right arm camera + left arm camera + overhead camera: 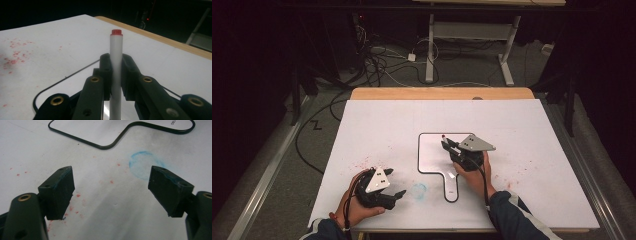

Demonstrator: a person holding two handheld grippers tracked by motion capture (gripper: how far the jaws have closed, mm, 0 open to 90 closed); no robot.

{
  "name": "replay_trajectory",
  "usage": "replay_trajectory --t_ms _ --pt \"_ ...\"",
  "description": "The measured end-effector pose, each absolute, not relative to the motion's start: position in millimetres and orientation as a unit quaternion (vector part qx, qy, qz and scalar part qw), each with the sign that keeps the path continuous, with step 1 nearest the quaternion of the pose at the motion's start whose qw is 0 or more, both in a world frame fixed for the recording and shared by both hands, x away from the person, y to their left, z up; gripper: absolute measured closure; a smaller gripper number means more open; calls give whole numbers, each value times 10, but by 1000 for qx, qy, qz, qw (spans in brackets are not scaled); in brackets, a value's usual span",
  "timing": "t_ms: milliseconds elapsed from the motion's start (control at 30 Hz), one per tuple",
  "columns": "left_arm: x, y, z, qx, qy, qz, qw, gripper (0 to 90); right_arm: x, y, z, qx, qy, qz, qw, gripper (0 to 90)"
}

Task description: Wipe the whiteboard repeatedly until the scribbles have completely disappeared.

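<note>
Red specks (362, 162) are dotting the white worktop (387, 120) near the left gripper (379, 187), and a faint blue ring smudge (419, 190) is lying just beside that gripper's tips; in the left gripper view the smudge (143, 165) is sitting ahead of the widely parted, empty jaws. A small white board with a black rim (432, 150) and a short handle is lying flat at the worktop's middle, and the right gripper (449, 145) is hovering over it. More red specks (524, 165) are spreading to the right of the board. The far half of the worktop is lying bare, its wooden edge (442, 93) showing beyond the white sheet. The right gripper's jaws are clamping a marker (116, 67), a slim white barrel with a red end (116, 32), pointing outward between the jaws, above the board.
</note>
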State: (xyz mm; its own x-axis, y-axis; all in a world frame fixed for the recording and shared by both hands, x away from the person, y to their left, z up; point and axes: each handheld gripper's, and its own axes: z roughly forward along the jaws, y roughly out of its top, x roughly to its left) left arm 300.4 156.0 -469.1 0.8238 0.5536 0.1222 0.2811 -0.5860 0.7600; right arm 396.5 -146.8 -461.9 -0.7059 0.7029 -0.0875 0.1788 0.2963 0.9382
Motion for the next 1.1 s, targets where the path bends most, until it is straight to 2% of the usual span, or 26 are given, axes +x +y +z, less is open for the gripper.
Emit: replay_trajectory --t_ms 233,600,933,1100 --pt "3008 1568 -4697 872 240 175 388 205 3871 -1225 -4635 260 775 526 234 821" --pt "2995 1586 -4689 871 241 177 389 205 4018 -1528 -4604 304 765 505 260 821" --pt "2998 1587 -4694 871 242 177 389 205 3923 -1259 -4627 266 780 520 224 821" --pt "3006 1603 -4699 870 246 175 390 205 3975 -1325 -4609 283 778 512 230 821"
